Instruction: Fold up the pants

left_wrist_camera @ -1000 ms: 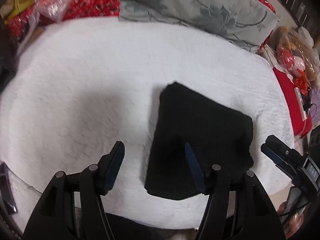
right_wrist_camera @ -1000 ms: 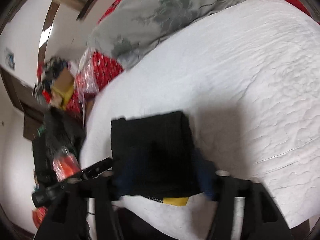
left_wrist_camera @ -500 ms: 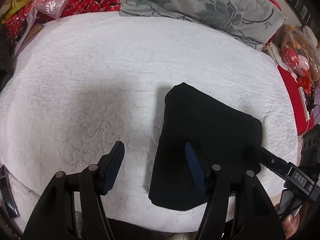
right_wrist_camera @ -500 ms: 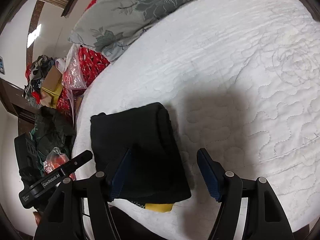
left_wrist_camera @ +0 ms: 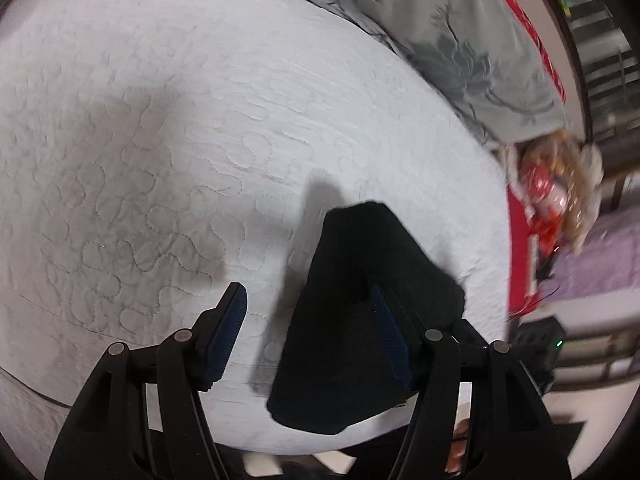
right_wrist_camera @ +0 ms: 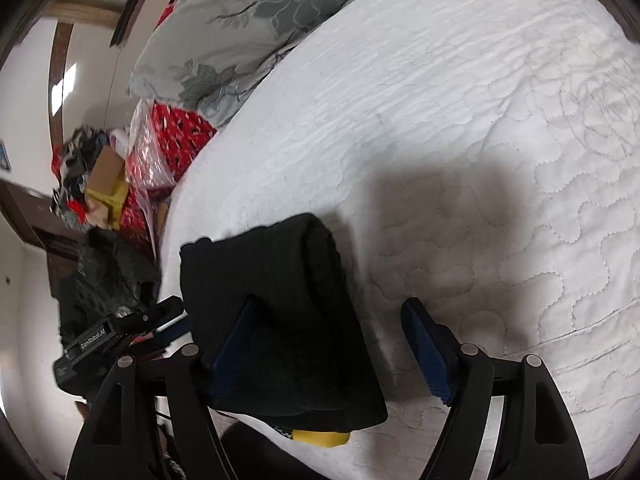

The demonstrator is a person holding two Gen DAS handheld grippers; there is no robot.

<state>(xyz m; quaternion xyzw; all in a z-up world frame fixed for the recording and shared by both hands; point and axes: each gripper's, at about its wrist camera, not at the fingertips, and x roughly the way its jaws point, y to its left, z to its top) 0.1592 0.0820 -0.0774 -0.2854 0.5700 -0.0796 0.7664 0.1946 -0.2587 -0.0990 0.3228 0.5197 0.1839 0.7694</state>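
The black pants (left_wrist_camera: pixel 360 312) lie folded into a compact bundle near the front edge of the white quilted bed (left_wrist_camera: pixel 200 140). My left gripper (left_wrist_camera: pixel 306 332) is open and empty, its right finger over the bundle's left part. In the right wrist view the bundle (right_wrist_camera: pixel 280 312) lies under my open, empty right gripper (right_wrist_camera: pixel 326 344), whose left finger is over the fabric. A yellow tag (right_wrist_camera: pixel 320 437) pokes out at the bundle's near edge. The left gripper (right_wrist_camera: pixel 120 330) shows at the left of the right wrist view.
A grey floral pillow (left_wrist_camera: pixel 460 40) lies at the far side of the bed; it also shows in the right wrist view (right_wrist_camera: pixel 256 28). Red bags and clutter (right_wrist_camera: pixel 160 152) crowd one side of the bed, snack packets (left_wrist_camera: pixel 556 188) the other.
Both grippers stayed open. The left view swung left and closer, so the bundle sits lower right. The right view shifted slightly; the bundle looks closer.
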